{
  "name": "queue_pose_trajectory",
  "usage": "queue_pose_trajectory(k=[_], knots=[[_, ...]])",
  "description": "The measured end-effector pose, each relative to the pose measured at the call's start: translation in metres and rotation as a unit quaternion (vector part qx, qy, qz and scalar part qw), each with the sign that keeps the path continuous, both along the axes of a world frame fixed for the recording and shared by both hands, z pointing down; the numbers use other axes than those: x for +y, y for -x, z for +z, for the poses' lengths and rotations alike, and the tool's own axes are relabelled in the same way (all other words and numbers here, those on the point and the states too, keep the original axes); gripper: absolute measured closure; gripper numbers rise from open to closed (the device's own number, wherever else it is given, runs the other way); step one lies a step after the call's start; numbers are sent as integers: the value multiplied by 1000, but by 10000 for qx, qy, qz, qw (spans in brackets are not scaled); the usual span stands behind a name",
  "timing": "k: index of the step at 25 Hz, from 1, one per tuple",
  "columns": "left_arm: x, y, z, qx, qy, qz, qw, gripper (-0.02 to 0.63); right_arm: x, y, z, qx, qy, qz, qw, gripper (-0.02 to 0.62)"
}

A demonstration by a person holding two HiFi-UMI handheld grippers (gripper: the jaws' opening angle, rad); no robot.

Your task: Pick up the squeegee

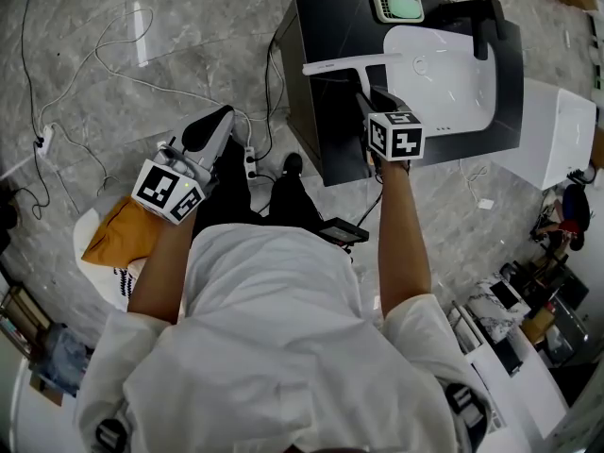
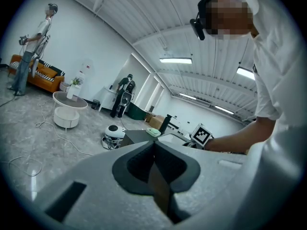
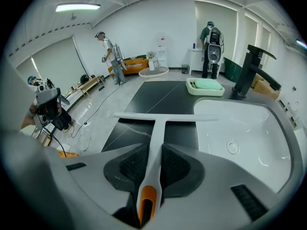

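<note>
A white squeegee (image 1: 351, 62) with an orange-tipped handle lies on the black counter (image 1: 321, 17), its blade crosswise beside the white sink (image 1: 453, 83). In the right gripper view the squeegee (image 3: 157, 128) has its handle running straight back between the pads, which press on both sides of it. My right gripper (image 1: 364, 102) points steeply down over the counter's front part, shut on that handle. My left gripper (image 1: 209, 132) is held off to the left over the floor, away from the counter. Its pads meet with nothing between them in the left gripper view, where the left gripper (image 2: 154, 166) points across the room.
A green soap dish (image 3: 205, 86) and a black faucet (image 3: 250, 66) stand at the counter's far side. Cables (image 1: 123, 59) trail over the marble floor at left. A white cabinet (image 1: 557, 130) flanks the counter. Other people (image 3: 109, 51) stand further back in the room.
</note>
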State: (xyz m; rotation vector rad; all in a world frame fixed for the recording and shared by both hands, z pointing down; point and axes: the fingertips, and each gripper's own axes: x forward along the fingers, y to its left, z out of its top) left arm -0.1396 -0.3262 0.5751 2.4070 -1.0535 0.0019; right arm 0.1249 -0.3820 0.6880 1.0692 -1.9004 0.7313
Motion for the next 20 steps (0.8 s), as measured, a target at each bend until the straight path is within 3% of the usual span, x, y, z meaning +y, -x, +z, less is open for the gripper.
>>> queue_pose_trajectory(k=[13,20], knots=[[7,1,-16,14,-135,-25,9999,591,-4,2,-26,-185,-325,89,9993,509],[1,-9,-49,-1,-600,152,9981,591,-13,11,-77,-473,-878,78,9950,510]])
